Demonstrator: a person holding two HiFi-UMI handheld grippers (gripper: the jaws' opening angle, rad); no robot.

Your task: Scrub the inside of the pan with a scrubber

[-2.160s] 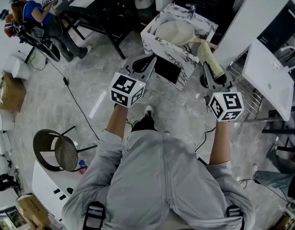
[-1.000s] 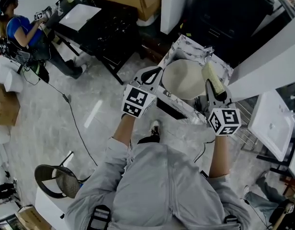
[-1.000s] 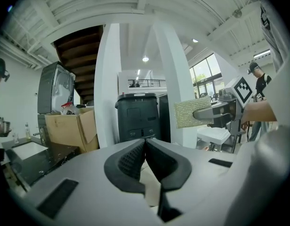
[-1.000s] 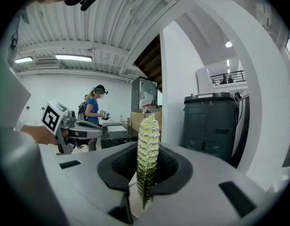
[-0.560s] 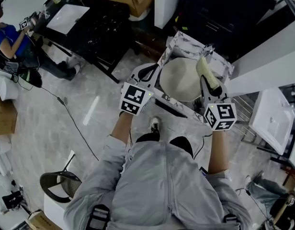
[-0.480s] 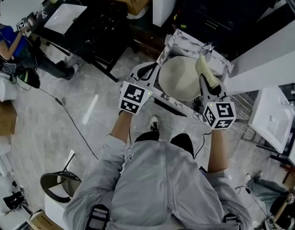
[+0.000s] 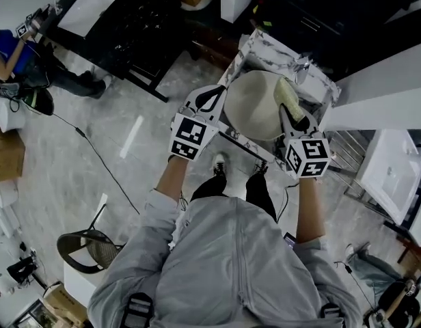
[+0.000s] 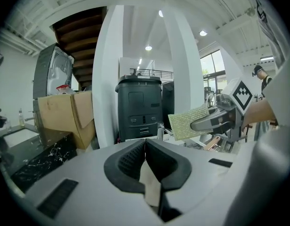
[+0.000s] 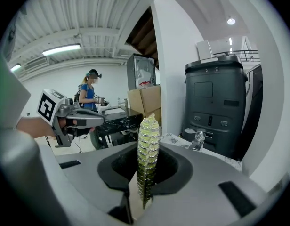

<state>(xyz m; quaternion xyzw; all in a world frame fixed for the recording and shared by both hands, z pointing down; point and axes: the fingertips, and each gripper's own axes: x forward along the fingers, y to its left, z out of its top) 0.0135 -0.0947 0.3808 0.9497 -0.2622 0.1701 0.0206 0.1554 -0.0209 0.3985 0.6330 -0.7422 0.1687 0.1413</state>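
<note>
A pale round pan [image 7: 253,104] lies in a marble-patterned sink [image 7: 315,82] just in front of me. My right gripper [image 7: 284,109] is shut on a yellow-green scrubber [image 7: 288,94], which stands over the pan's right side; whether it touches the pan I cannot tell. In the right gripper view the scrubber [image 9: 148,147] stands upright, edge-on, between the jaws of that gripper [image 9: 146,169]. My left gripper [image 7: 216,93] hovers at the pan's left rim, shut with nothing in it. The left gripper view shows its own jaws [image 8: 145,150] pressed together and the scrubber [image 8: 188,123] off to the right.
A faucet [image 7: 301,63] rises at the sink's far right corner. Behind the sink stand a dark cabinet [image 8: 139,107], a white column [image 8: 108,79] and a cardboard box [image 8: 65,117]. A black table [image 7: 128,19], a person in blue [image 7: 7,46] and a chair [image 7: 84,246] are on the left.
I have stepped up to the sink. Both grippers moved forward to the pan, the scrubber now over its right side and the left gripper at its left rim.
</note>
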